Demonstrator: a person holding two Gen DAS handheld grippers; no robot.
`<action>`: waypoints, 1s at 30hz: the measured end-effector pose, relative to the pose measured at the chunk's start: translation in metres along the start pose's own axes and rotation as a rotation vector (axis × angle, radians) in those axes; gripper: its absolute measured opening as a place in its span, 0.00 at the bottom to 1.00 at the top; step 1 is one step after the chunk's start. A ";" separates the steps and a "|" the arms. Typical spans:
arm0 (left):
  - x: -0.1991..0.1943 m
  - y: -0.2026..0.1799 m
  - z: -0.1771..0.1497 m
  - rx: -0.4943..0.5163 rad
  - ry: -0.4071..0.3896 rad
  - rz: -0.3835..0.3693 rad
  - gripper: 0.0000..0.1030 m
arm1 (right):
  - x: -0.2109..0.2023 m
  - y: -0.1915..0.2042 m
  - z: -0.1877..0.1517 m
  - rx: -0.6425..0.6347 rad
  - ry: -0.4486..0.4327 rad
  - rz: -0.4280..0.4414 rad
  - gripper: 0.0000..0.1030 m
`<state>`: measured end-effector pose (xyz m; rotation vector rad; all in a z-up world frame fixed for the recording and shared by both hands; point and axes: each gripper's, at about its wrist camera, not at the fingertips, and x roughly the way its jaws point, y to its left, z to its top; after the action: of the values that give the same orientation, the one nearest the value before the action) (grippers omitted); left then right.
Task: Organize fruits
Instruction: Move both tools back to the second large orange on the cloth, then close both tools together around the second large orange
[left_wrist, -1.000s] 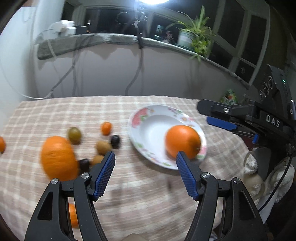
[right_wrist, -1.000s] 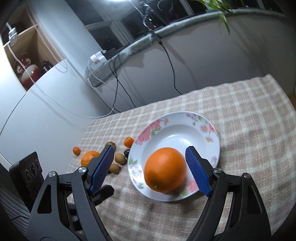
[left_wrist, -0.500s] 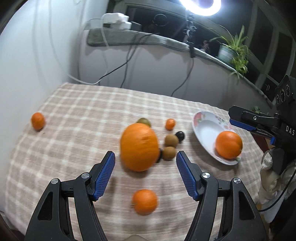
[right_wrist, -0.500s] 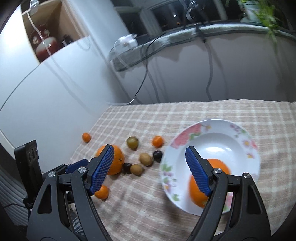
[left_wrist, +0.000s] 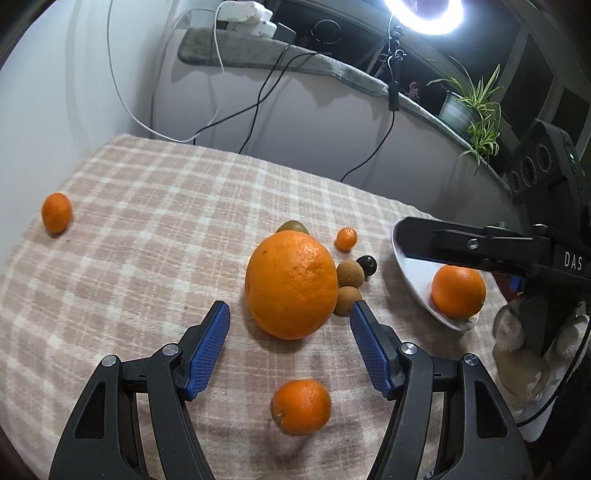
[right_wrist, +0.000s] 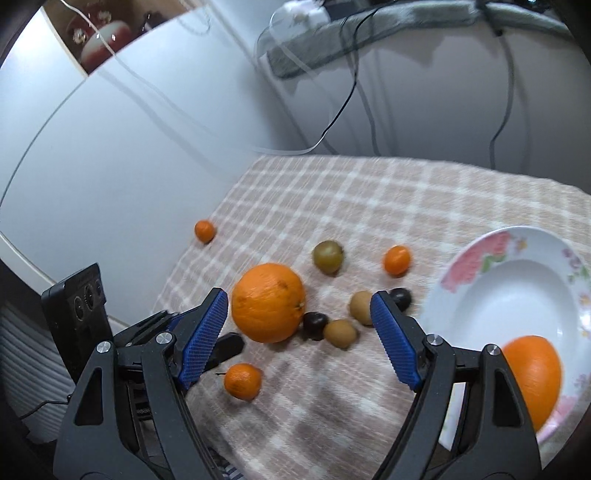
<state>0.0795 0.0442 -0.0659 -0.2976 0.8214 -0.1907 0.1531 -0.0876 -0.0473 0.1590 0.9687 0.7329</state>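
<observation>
The big orange (left_wrist: 291, 284) lies on the checked cloth (left_wrist: 147, 229), just ahead of the left gripper (left_wrist: 290, 325), whose blue pads (left_wrist: 207, 350) stand wide apart with nothing between them. It looks heavy for a fruit, firm and round, with a pebbled rind that should give the pads some bite; being a ball, it will likely roll if nudged off centre. The best hold seems to be across its widest part, one pad at 9 o'clock and one at 3 o'clock, squeezed only enough to lift.

Crowding is the trouble. At the orange's 3 o'clock two brown fruits (left_wrist: 349, 286) sit touching or nearly touching it, with a dark fruit (left_wrist: 367, 265) just beyond; the right pad has to slip in there and may push them away. A green fruit (left_wrist: 293, 226) peeps out at 12 o'clock, a tiny mandarin (left_wrist: 346, 239) at 1 o'clock. A small orange (left_wrist: 301, 406) lies at 6 o'clock, under the gripper's span. Another mandarin (left_wrist: 56, 218) sits well apart at 10 o'clock, near the cloth's edge.

The plate (right_wrist: 513, 295) stands at 3 o'clock, already holding one orange (right_wrist: 532, 376). The right gripper (right_wrist: 297, 336) hangs beside it, also spread open and empty, and partly blocks the left's path to the plate.
</observation>
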 end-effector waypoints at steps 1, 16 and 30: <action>0.002 0.000 0.000 0.003 0.005 -0.002 0.64 | 0.005 0.001 0.001 0.000 0.011 0.005 0.80; 0.022 0.009 0.004 -0.019 0.042 -0.034 0.64 | 0.062 0.014 0.011 -0.012 0.126 0.028 0.80; 0.034 0.011 0.004 -0.026 0.062 -0.074 0.61 | 0.081 0.017 0.012 -0.023 0.182 0.046 0.68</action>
<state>0.1061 0.0462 -0.0904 -0.3484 0.8759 -0.2593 0.1825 -0.0216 -0.0895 0.0955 1.1318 0.8107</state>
